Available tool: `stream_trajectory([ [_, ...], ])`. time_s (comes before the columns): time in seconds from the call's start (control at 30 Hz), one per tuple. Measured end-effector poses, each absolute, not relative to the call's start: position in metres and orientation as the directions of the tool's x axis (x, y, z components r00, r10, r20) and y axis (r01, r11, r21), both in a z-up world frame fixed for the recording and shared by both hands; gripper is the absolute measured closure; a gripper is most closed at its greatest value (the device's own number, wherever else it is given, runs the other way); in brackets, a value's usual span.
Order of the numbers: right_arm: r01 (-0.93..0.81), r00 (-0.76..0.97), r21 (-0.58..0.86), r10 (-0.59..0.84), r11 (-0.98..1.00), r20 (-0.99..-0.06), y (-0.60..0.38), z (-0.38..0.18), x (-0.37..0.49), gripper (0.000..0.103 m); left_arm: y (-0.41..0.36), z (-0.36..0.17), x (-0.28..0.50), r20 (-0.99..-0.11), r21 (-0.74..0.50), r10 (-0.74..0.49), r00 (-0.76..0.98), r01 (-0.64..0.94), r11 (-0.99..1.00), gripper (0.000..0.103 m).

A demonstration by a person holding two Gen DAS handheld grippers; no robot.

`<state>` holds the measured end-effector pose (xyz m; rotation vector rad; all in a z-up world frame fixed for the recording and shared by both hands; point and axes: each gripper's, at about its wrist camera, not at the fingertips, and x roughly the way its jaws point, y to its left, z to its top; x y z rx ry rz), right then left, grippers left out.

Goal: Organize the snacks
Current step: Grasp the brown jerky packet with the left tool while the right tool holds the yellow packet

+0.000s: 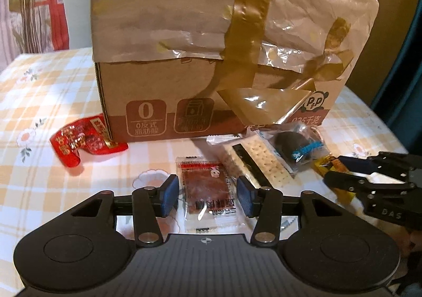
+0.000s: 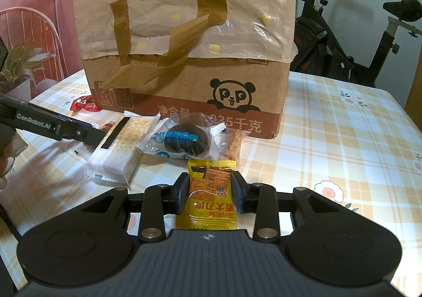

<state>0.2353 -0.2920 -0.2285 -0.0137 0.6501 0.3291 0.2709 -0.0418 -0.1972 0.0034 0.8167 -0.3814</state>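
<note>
A taped cardboard box [image 1: 184, 91] [image 2: 190, 86] stands on the checked tablecloth. In front of it lie snacks. My left gripper [image 1: 207, 195] is open, its pads on either side of a clear packet of brown dried meat [image 1: 205, 188] without pressing it. My right gripper [image 2: 209, 192] is open around a yellow snack packet [image 2: 208, 199], pads close to its edges; it shows at the right of the left wrist view [image 1: 369, 181]. A white cracker pack [image 1: 263, 162] [image 2: 118, 149], a dark round cake in clear wrap [image 1: 295, 145] [image 2: 184, 142] and a red packet [image 1: 84, 142] [image 2: 84, 105] lie nearby.
A small orange-brown snack packet [image 2: 234, 146] lies by the box's front right. The table [image 2: 343, 138] extends bare to the right. An exercise bike [image 2: 343, 33] stands behind the table at right; a wall picture and a plant are at left.
</note>
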Motion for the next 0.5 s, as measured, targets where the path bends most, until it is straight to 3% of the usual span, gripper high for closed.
stream_trajectory([
  [0.17, -0.305, 0.746, 0.091, 0.297, 0.948, -0.596, -0.292, -0.229, 0.236, 0.066, -0.061, -0.202, 0.263, -0.706, -0.021, -0.254, 0.661, 0.339, 0.94, 0.052],
  [0.5, -0.305, 0.746, 0.089, 0.296, 0.948, -0.596, -0.292, -0.229, 0.235, 0.066, -0.067, -0.203, 0.254, -0.702, 0.022, -0.208, 0.681, 0.312, 0.95, 0.045],
])
